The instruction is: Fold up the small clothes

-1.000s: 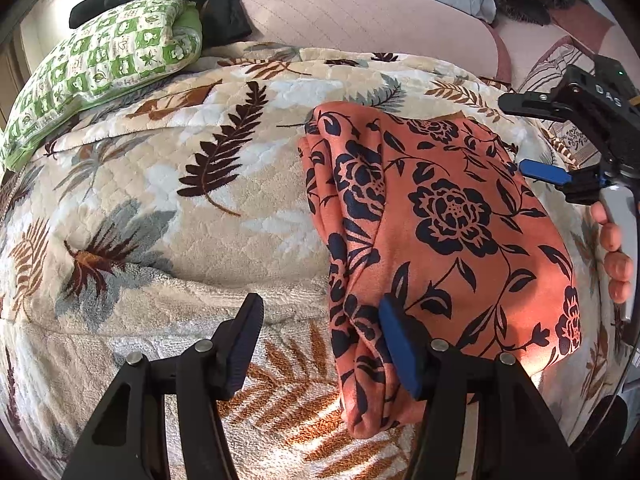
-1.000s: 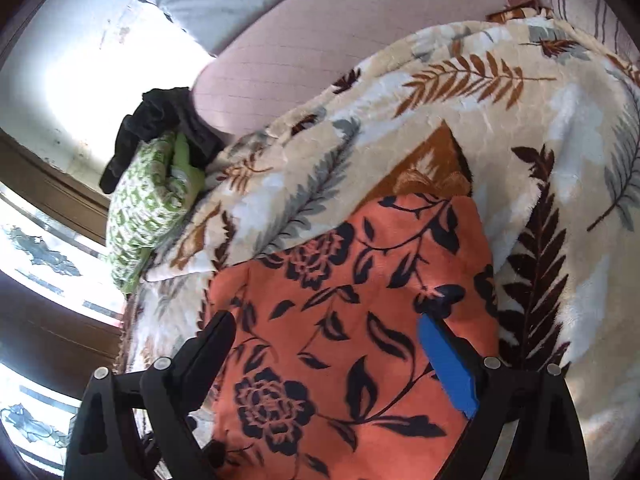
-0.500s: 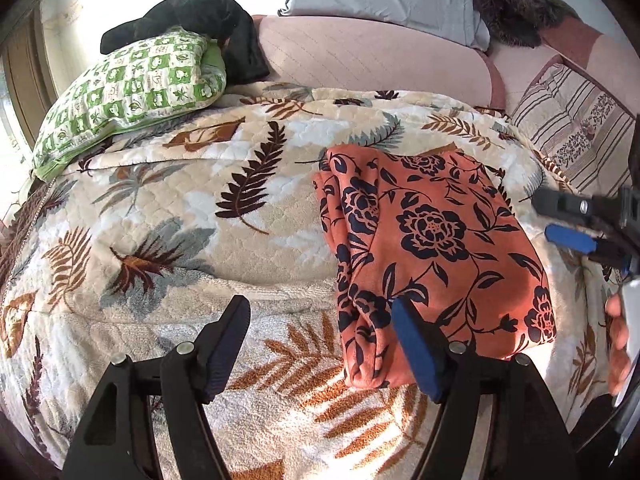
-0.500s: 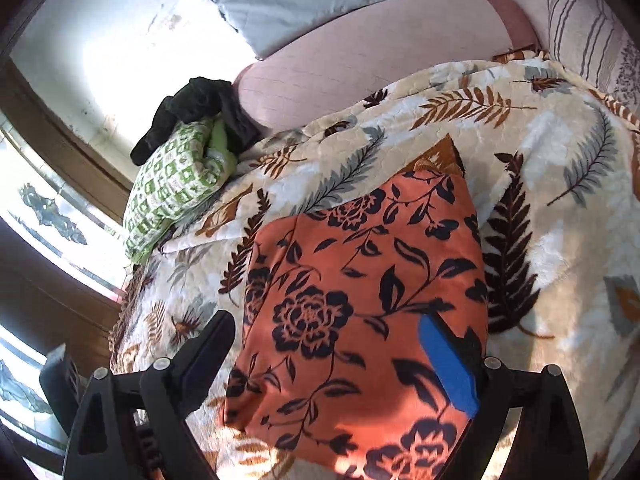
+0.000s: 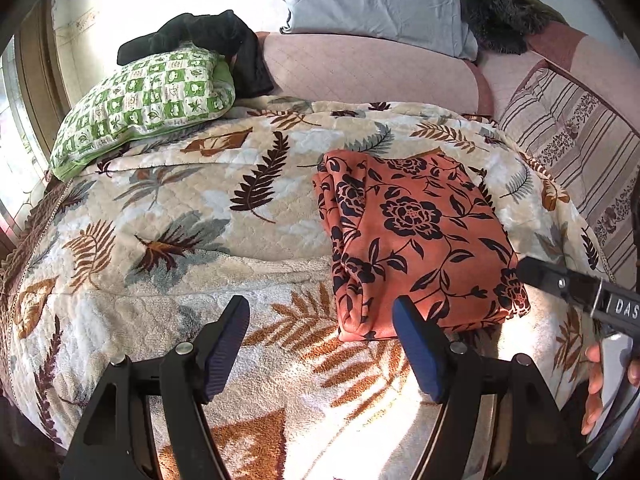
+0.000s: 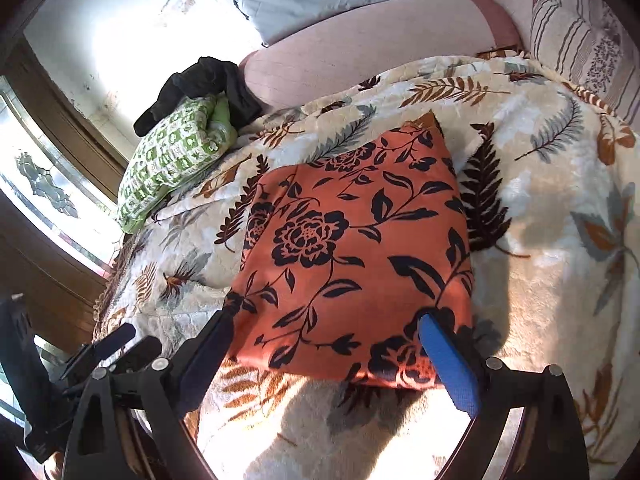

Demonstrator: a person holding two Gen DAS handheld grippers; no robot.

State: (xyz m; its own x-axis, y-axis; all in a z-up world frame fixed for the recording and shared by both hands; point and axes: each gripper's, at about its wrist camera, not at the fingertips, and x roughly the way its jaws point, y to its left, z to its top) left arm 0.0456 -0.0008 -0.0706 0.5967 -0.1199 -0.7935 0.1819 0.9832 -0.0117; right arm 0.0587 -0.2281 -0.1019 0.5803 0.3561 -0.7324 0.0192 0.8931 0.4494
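An orange garment with a dark floral print (image 5: 416,240) lies folded into a rectangle on the leaf-patterned blanket (image 5: 168,216); it also shows in the right wrist view (image 6: 352,256). My left gripper (image 5: 320,344) is open and empty, hovering above the blanket just short of the garment's near left corner. My right gripper (image 6: 328,344) is open and empty, hovering over the garment's near edge. The right gripper also shows at the right edge of the left wrist view (image 5: 576,292), held by a hand.
A green-and-white patterned pillow (image 5: 144,100) with a black garment (image 5: 208,40) on it lies at the back left. A grey pillow (image 5: 376,0) and a pink bolster (image 5: 368,76) lie behind. A striped cushion (image 5: 576,140) is at the right.
Both grippers have pulled back and up from the folded garment, so it looks smaller and farther. The garment has stayed still on the blanket.
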